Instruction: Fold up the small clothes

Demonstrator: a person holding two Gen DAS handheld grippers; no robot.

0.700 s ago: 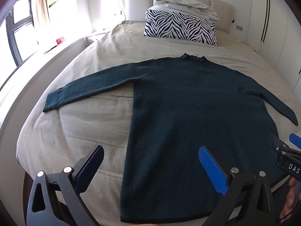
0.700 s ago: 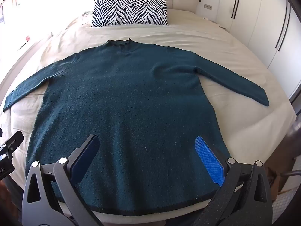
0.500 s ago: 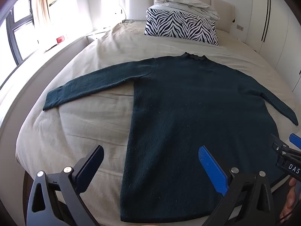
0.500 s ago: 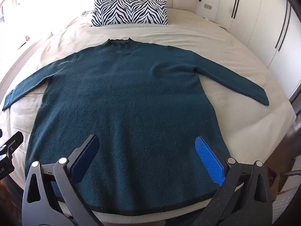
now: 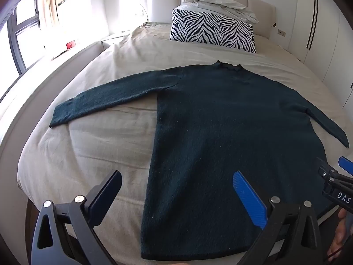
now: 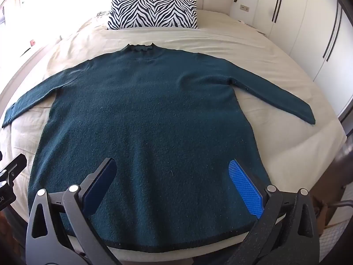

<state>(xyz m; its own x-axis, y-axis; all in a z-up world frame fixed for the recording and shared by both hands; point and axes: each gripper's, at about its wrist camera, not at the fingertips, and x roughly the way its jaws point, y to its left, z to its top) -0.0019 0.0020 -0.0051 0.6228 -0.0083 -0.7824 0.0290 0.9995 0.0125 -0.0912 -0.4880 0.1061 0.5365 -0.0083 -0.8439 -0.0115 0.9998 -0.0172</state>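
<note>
A dark teal sweater [image 6: 150,121] lay flat and face up on the beige bed [image 6: 253,50], collar toward the headboard and both sleeves stretched out to the sides, as I held my two grippers over its hem. At far left in the left wrist view, glare through the window [image 5: 22,35] washed out the ledge beneath it; only a small red object [image 5: 70,44] showed there, too small to identify. My left gripper [image 5: 176,194] hung with jaws spread wide over the sweater's left edge, pinching nothing. The hem ran behind my fingers and out of the picture at the bottom. Beyond the collar, a zebra-print pillow [image 5: 211,32] partly hid the headboard, with a crumpled white duvet [image 5: 220,6] heaped on top. My right gripper [image 6: 174,187] was likewise spread wide above the lower body, empty. At the right edge of the left wrist view, that gripper was cut off, white letters "DAS" readable on its body; part of my hand [image 5: 340,231] showed below it.
</note>
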